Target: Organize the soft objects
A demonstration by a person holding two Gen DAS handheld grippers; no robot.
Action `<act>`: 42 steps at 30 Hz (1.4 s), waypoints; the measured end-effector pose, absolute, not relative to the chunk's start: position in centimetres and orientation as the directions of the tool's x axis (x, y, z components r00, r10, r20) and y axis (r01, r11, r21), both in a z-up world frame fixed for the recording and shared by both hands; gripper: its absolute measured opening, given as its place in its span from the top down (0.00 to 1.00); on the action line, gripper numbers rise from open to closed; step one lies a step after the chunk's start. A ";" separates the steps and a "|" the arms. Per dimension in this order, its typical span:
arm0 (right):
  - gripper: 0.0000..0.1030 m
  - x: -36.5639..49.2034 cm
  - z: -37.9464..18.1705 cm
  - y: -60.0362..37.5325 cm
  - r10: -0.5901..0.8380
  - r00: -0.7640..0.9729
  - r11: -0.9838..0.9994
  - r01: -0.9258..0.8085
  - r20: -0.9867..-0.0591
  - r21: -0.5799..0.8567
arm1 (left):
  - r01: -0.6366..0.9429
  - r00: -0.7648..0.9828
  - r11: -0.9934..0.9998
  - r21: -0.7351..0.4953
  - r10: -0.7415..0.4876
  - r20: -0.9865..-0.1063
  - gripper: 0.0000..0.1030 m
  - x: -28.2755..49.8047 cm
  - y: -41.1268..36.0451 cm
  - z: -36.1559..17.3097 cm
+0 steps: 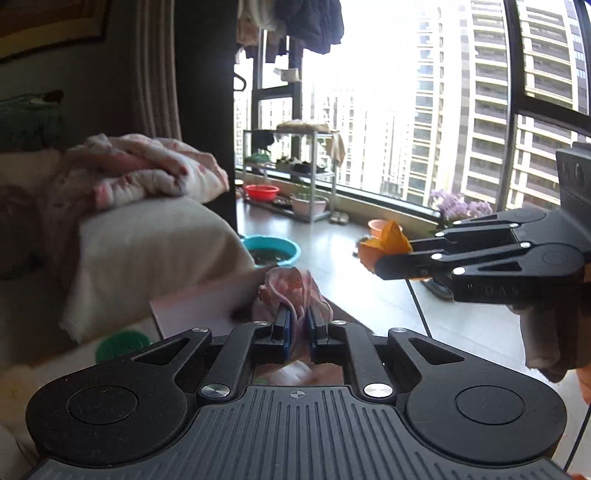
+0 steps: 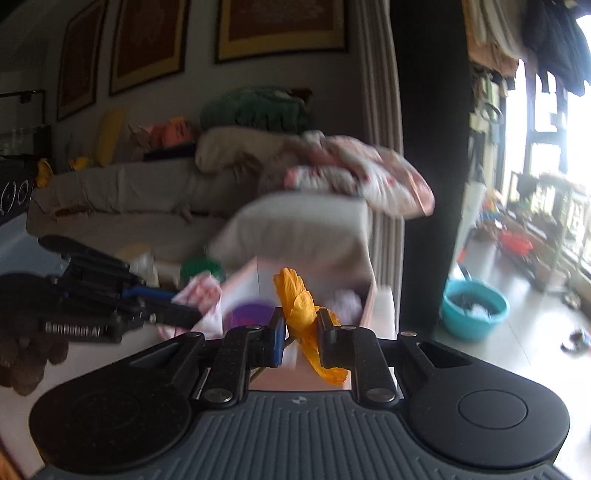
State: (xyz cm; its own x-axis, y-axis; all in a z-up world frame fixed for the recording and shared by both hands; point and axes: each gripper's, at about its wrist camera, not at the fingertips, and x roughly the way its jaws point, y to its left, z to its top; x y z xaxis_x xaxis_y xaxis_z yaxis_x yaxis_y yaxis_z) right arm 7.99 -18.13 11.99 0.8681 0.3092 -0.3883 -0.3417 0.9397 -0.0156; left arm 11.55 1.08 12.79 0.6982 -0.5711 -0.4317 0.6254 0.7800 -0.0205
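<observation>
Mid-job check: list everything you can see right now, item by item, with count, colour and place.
pink cloth: one, pink and white, pinched in the left tool
orange cloth: one, orange, pinched in the right tool
open box: one, pale pink, ahead of both tools, below the sofa arm
sofa: one, beige, left of the window
floral bundle: one, pink and white, on the sofa arm
green cushion: one, dark green, atop the sofa back
teal basin: one, on the floor by the sofa
red basin: one, on the floor under the rack
metal rack: one, by the window
framed pictures: three, on the wall
left tool: one, black, shut
right tool: one, black, shut
</observation>
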 end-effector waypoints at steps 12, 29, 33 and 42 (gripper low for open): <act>0.67 24.3 5.3 -14.8 0.356 0.665 0.890 -0.456 -0.656 0.021 | 0.454 0.479 0.793 -0.407 -0.602 -0.639 0.81 28.8 1.7 6.4; 0.46 22.7 19.8 -5.2 0.270 0.822 0.963 -0.239 -0.501 0.126 | 0.300 0.828 0.925 -0.233 -0.373 -0.418 0.81 17.9 24.8 18.9; 0.43 23.9 23.8 0.4 0.416 0.795 0.909 -0.343 -0.442 0.239 | 0.174 0.871 0.974 -0.146 -0.222 -0.439 0.81 15.2 29.8 20.1; 0.44 25.9 18.3 7.9 0.482 0.570 0.720 -0.691 -0.666 -0.071 | 0.209 0.690 0.915 -0.345 -0.388 -0.611 0.81 20.8 30.2 11.4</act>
